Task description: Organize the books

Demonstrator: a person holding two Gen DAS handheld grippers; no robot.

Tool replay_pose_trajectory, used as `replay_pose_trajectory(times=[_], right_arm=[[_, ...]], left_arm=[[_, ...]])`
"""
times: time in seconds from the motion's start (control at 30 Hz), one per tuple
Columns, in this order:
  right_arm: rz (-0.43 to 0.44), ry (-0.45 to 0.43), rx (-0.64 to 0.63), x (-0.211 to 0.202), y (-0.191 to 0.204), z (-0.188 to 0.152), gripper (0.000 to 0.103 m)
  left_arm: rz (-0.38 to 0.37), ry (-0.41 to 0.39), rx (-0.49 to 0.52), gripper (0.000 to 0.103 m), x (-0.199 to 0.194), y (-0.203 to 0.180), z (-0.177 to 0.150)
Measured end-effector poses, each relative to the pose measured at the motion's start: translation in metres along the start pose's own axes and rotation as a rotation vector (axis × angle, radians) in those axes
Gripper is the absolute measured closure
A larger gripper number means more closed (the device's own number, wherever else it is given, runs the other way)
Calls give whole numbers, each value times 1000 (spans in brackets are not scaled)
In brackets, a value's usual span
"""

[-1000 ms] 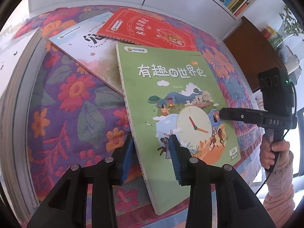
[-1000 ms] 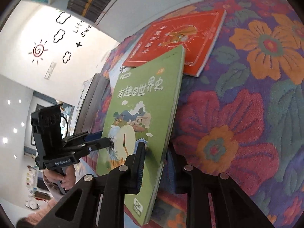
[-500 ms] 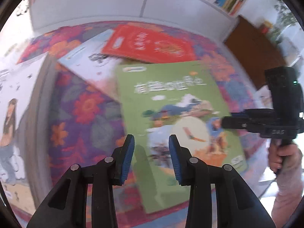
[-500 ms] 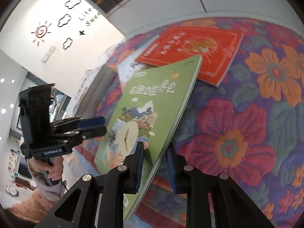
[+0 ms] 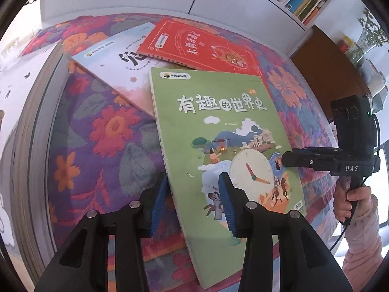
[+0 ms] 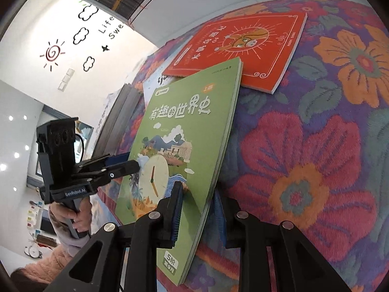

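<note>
Since half a second ago, the green book has settled back toward the floral cloth. The left gripper is opening, its pads straddling the spine edge; the right gripper clamps the opposite edge. At twelve o'clock, the red book and white book lie partly underneath, awaiting stacking.

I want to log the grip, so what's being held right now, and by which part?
The green book, by its long edge opposite the spine, in the right gripper. The left gripper's jaws are opening, the spine edge between them.
</note>
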State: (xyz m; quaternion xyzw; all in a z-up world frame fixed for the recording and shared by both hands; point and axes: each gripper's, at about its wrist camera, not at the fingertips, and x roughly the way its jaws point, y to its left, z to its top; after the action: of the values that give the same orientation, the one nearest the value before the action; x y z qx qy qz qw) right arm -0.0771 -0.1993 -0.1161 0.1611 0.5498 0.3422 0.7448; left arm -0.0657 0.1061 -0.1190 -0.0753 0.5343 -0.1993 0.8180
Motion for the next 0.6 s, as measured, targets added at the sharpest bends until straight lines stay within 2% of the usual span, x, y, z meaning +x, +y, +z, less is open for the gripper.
replay_pose_trajectory(times=[0.1, 0.27, 0.37, 0.6], right_arm=[[17, -8, 12, -2, -2, -1, 79], [-38, -10, -8, -9, 12, -4, 78], [-29, -25, -14, -16, 22, -3, 78], [-34, -60, -65, -36, 51, -4, 79]], left_arm=[[-2, 6, -18, 64, 0, 1, 2], [17, 11, -23, 64, -2, -4, 7], [5, 10, -33, 65, -7, -1, 8], [-12, -42, -32, 64, -34, 0, 11]])
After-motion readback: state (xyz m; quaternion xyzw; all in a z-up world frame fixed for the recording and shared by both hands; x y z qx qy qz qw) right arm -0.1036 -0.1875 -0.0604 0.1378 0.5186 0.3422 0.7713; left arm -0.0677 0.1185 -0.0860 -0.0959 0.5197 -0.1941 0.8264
